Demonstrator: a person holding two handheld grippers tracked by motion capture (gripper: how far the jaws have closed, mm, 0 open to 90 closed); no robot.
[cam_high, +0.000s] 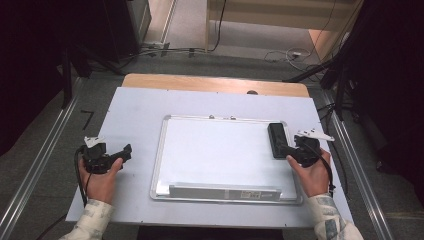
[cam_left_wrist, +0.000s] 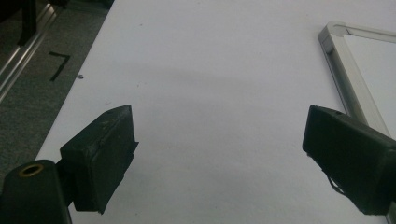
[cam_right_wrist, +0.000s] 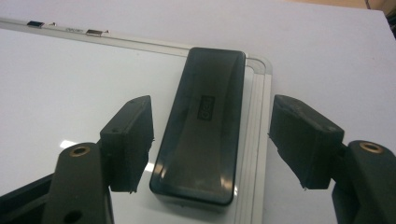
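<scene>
One dark plastic eraser (cam_right_wrist: 200, 123) lies flat on the whiteboard (cam_high: 220, 150), along its right edge near the upper right corner. Right gripper (cam_right_wrist: 212, 135) has its jaws apart, straddling the eraser's near end without contact: one pad at 9 o'clock of the body, the other at 3 o'clock over the aluminium frame. Judged light, rigid, with a glossy top likely slippery; best grip is across the two long sides, mid-length. Left gripper (cam_left_wrist: 219, 154) hangs open over the bare table (cam_left_wrist: 210, 56), at 9 o'clock of the board.
</scene>
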